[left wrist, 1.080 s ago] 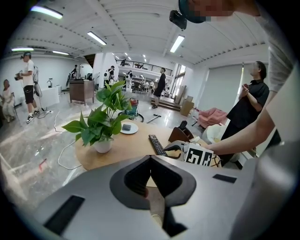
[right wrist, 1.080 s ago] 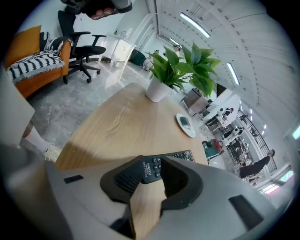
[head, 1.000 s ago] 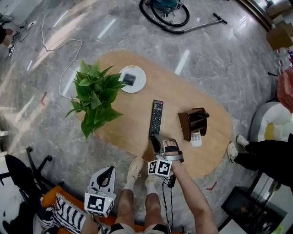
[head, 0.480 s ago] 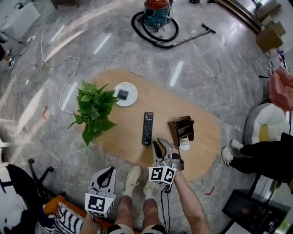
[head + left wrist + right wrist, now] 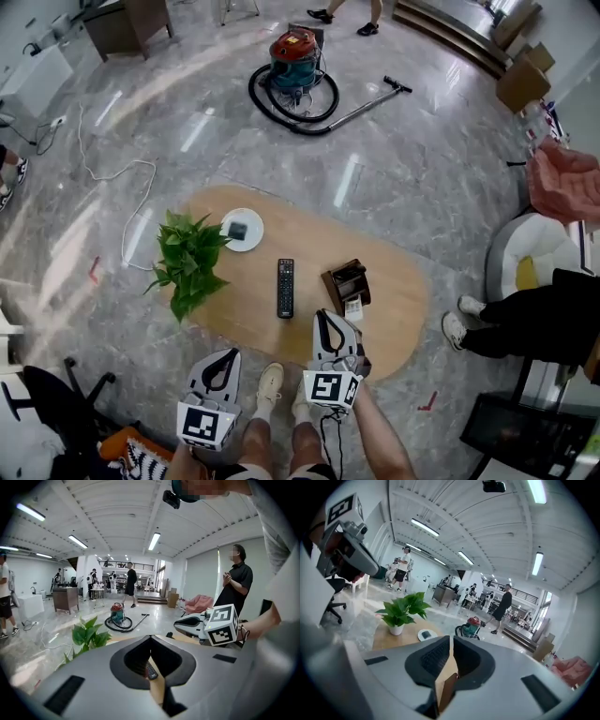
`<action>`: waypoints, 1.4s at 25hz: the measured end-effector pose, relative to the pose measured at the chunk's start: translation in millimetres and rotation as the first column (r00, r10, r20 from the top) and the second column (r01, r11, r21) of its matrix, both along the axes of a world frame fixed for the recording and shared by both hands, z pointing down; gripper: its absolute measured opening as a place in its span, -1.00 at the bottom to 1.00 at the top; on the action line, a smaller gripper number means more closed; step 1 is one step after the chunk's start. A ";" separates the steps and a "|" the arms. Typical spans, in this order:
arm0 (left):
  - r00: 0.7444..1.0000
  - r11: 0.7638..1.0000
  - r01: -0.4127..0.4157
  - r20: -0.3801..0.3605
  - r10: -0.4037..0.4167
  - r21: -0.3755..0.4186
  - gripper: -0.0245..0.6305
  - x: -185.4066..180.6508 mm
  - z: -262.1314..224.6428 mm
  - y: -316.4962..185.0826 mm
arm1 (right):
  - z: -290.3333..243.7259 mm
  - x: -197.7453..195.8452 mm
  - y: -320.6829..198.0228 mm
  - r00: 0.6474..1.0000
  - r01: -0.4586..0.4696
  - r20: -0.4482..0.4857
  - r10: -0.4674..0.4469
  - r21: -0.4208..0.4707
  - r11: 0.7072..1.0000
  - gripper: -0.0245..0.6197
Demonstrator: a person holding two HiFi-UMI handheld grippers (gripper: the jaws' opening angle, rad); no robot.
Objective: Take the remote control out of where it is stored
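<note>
One big oval wooden table (image 5: 394, 292) fills the middle of my head view. A red vacuum cleaner (image 5: 292, 49) is parked on the floor well beyond it, so nothing crowds the work. On the left end there's a potted plant (image 5: 190, 258) with a white plate (image 5: 256, 228) just beside it, both well apart from the bit I care about. Right of centre is the brown holder (image 5: 344, 279), which I take to be the storage spot, and a white remote (image 5: 354, 307) pokes out of its near side. My right gripper (image 5: 326, 315) hangs over the near edge of the table, just short of the holder. Its jaws have just been closing with nothing between them, and in its own view they meet at the tips. My left gripper (image 5: 229, 356) is off the table on my side, also pinched together and empty, parked out of the way I guess. The black remote control (image 5: 285, 287) lies flat on bare tabletop between plant and holder, touching neither, so I'd call the job pretty much done.
</note>
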State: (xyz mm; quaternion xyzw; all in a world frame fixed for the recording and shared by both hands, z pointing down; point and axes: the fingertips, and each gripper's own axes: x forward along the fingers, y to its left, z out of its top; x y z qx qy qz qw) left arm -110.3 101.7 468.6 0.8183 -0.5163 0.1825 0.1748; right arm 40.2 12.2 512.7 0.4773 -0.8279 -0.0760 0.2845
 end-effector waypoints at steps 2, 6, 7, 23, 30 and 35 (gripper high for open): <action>1.000 1.000 -0.017 0.001 0.017 0.026 -0.91 7.0 -13.2 -2.0 | -22.7 7.0 2.5 0.999 -0.027 0.028 0.026 0.016 1.000 -0.84; 0.999 0.997 -0.035 0.014 0.034 0.073 -0.91 19.1 -46.0 -9.5 | -61.2 23.3 6.7 0.994 -0.083 0.077 0.079 0.042 0.996 -0.90; 0.999 0.996 -0.039 0.015 0.038 0.082 -0.91 21.4 -53.4 -10.1 | -69.1 26.9 8.7 0.992 -0.092 0.090 0.088 0.044 0.995 -0.90; 0.997 0.980 -0.068 0.038 0.061 0.185 -0.91 43.7 -156.8 -12.2 | -169.8 77.7 47.3 0.930 -0.223 0.298 0.215 -0.008 0.975 -0.90; 0.996 0.974 -0.085 -0.011 0.089 0.212 -0.91 59.3 -173.0 4.6 | -171.5 95.8 89.2 0.918 -0.233 0.320 0.235 -0.045 0.971 -0.90; 0.995 0.974 -0.097 -0.019 0.102 0.203 -0.91 68.8 -177.2 15.7 | -175.6 107.5 105.5 0.910 -0.255 0.327 0.256 -0.046 0.966 -0.90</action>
